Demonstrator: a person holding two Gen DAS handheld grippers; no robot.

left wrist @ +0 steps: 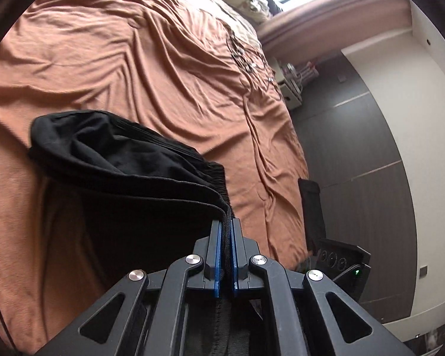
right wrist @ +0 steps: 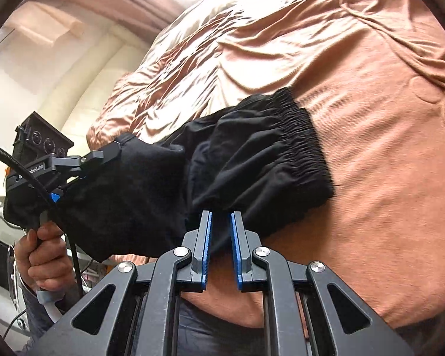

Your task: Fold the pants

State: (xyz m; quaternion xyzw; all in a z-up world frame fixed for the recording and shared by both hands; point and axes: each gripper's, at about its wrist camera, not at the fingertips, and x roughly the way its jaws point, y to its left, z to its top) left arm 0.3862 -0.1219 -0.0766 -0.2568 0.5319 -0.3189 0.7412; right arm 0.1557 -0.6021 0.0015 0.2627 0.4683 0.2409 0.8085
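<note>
Pants (left wrist: 109, 160), black ones, are seen draped across the rust-orange bedsheet (left wrist: 151, 59), partly lifted off it rather than lying flat. In the left wrist view a seamed edge of the fabric is pinched tight between the blue pads of the left gripper (left wrist: 226, 231), jaws pressed together on the cloth with basically no gap. From there the fabric is pulled up into a loose, hollow sag, with the gathered elastic waistband (left wrist: 219, 175) just beyond the fingertips.

In the right wrist view the right gripper (right wrist: 221, 222) is held with its jaws parted, a clear gap between the blue pads; the tips are right at the lower edge of the black fabric, but nothing is clamped between them. The elastic waistband (right wrist: 305, 136) is resting on the sheet up and to the right. Further left the other gripper (right wrist: 103, 155) is seen biting a corner of the pants, its handle wrapped by the person's hand (right wrist: 43, 255), with a black cable (right wrist: 38, 187) looped past it.
</note>
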